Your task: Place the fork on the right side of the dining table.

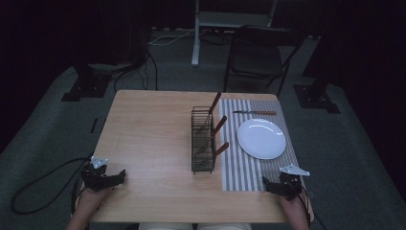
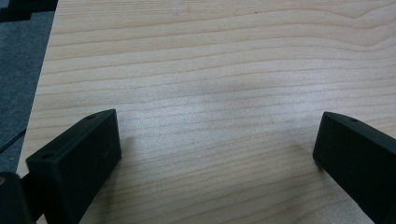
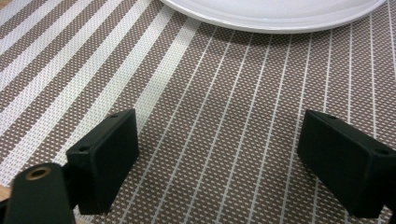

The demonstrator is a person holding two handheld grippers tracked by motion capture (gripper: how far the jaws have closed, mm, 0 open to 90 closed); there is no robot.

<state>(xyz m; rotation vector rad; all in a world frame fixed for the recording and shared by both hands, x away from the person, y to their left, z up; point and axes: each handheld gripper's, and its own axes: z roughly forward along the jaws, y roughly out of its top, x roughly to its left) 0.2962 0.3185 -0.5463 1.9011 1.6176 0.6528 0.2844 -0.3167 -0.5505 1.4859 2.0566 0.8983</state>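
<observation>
A wire cutlery rack (image 1: 203, 141) stands mid-table holding three wooden-handled utensils (image 1: 220, 124). Right of it lies a striped placemat (image 1: 246, 167) with a white plate (image 1: 261, 138) and a wooden-handled knife (image 1: 254, 113) beyond the plate. My left gripper (image 1: 119, 178) rests at the table's near left corner, open over bare wood (image 2: 219, 93), nothing between its jaws. My right gripper (image 1: 269, 184) sits at the near right, open over the placemat (image 3: 210, 121), with the plate's rim (image 3: 275, 21) just ahead.
The wooden table (image 1: 148, 139) has bare surface between the left gripper and the rack. A folding chair (image 1: 258, 55) stands behind the table's far edge. Cables (image 1: 43, 187) trail on the grey floor at left.
</observation>
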